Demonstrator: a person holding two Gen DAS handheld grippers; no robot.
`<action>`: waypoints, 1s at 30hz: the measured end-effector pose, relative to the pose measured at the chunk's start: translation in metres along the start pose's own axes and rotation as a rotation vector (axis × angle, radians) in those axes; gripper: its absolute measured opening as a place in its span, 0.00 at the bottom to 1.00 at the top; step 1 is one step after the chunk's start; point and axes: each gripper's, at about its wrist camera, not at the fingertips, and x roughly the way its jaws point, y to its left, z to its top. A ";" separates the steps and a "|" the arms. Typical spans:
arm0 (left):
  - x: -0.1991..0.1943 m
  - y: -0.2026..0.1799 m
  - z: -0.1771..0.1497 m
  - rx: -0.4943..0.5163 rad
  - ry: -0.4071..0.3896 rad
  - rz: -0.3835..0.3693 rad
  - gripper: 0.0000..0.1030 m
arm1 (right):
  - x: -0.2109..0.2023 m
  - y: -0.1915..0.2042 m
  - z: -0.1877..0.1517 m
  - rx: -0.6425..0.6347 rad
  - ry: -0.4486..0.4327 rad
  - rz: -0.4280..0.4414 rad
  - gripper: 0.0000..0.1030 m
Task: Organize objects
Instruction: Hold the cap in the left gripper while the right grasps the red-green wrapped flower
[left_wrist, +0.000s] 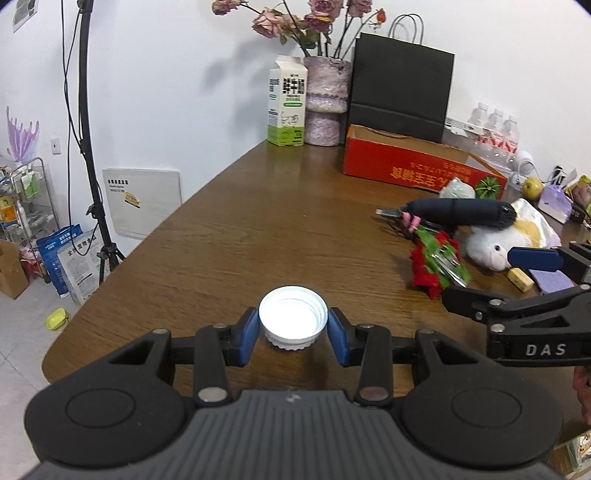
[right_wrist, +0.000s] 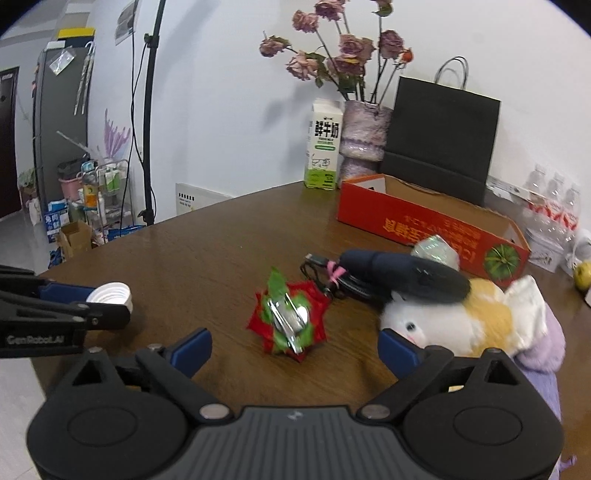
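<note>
The left gripper (left_wrist: 292, 328) is clamping a white bottle cap (left_wrist: 293, 316) between its blue pads, open side up, holding it above the brown worktop (left_wrist: 258, 229). The right gripper (right_wrist: 295, 345) is standing wide apart with nothing between its pads. A red and green foil flower (right_wrist: 290, 320) is lying on the worktop just ahead of the right gripper, roughly centred between its fingers. A plush toy (right_wrist: 461, 317) is lying just beside the right finger, with a dark handheld device (right_wrist: 402, 275) resting across its top. Farther back, a red cardboard box (right_wrist: 424, 225) is sitting near a milk carton (right_wrist: 324, 146).
</note>
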 end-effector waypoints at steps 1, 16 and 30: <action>0.001 0.002 0.001 -0.003 0.000 0.003 0.39 | 0.004 0.001 0.002 -0.005 0.003 -0.001 0.92; 0.017 0.012 0.017 -0.015 0.002 0.021 0.39 | 0.037 0.000 0.011 -0.002 0.052 0.011 0.49; 0.018 0.002 0.033 -0.002 -0.031 0.027 0.39 | 0.019 -0.006 0.022 0.015 -0.025 0.059 0.31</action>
